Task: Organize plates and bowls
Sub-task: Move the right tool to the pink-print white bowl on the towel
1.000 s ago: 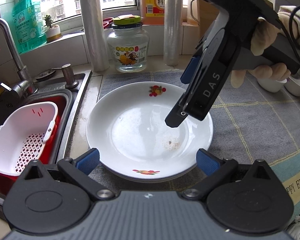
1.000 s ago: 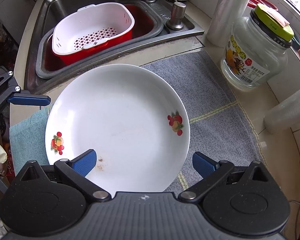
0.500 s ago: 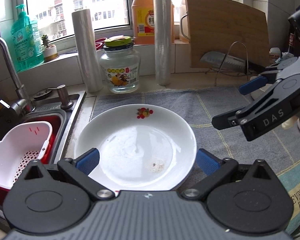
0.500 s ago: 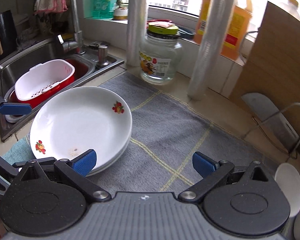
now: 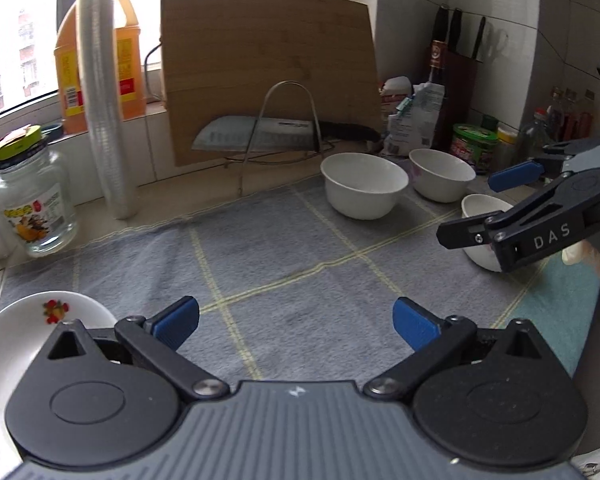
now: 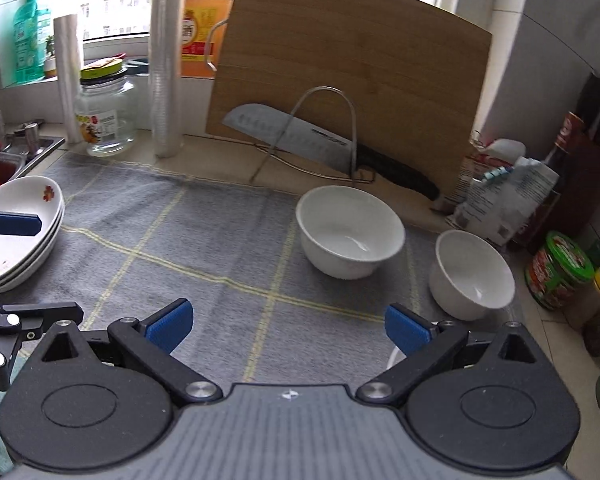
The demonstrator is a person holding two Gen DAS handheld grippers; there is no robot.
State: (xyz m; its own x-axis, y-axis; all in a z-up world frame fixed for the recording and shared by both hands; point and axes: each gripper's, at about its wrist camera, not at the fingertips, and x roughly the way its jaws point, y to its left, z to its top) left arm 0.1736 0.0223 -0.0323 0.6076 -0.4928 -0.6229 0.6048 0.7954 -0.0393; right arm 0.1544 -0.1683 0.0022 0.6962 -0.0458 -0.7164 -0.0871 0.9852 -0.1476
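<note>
A stack of white plates with fruit prints (image 6: 18, 232) sits at the left of the grey mat (image 6: 204, 240); its edge shows in the left wrist view (image 5: 28, 320). Three white bowls stand at the right: a large one (image 5: 364, 184) (image 6: 350, 230), a second (image 5: 440, 174) (image 6: 472, 274), and a third (image 5: 480, 216) partly hidden behind my right gripper (image 5: 488, 208). My left gripper (image 5: 296, 320) is open and empty above the mat. My right gripper (image 6: 286, 326) is open and empty, short of the bowls.
A wooden cutting board (image 6: 348, 80) and a cleaver on a wire rack (image 6: 292, 136) stand at the back. A glass jar (image 6: 104, 116), film rolls (image 6: 166, 60), and an oil bottle line the window side. Jars, packets and bottles (image 6: 560, 268) crowd the right. The sink (image 6: 4, 156) lies left.
Both grippers have swung right, away from the plates and the sink, and now face the bowls. Both have stayed open and empty.
</note>
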